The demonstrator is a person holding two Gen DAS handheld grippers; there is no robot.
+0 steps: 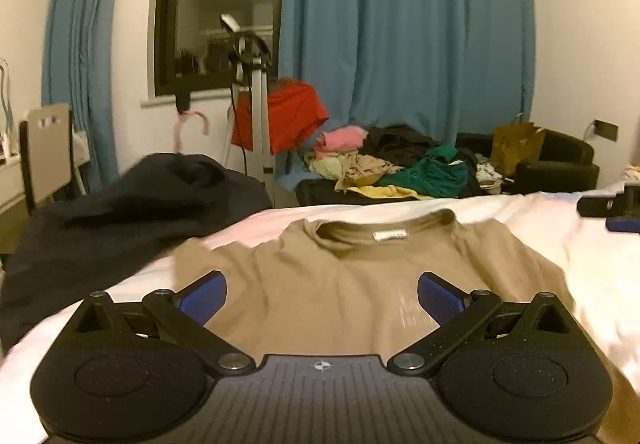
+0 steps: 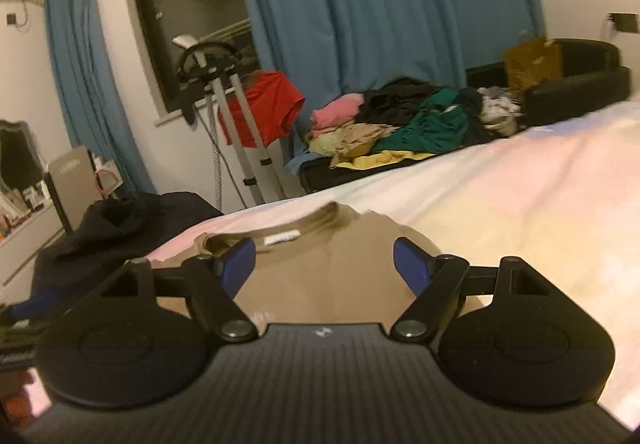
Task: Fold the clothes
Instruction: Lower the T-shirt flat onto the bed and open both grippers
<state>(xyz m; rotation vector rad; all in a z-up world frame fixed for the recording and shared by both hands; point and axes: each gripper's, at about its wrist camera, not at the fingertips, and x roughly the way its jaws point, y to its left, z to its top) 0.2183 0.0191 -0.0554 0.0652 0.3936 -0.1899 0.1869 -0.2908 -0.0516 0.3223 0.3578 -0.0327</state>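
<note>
Two hand-held grippers noted. We see the left hand-held gripper (image 1: 322, 294) with jaws wide apart and nothing between them, above the tan T-shirt (image 1: 328, 284) lying flat on the white bed (image 1: 580, 256), collar at the far side. The right hand-held gripper (image 2: 324, 270) is also spread and empty over the shirt. Dark clothing (image 1: 120, 212) lies left; a mixed clothes pile (image 1: 400, 164) sits far beyond.

Blue curtain (image 1: 404, 28) hung behind a black sofa (image 1: 560, 160); a brown paper bag (image 1: 514, 142) stood on it, a dark window (image 1: 218, 8) lay left of the curtain.
</note>
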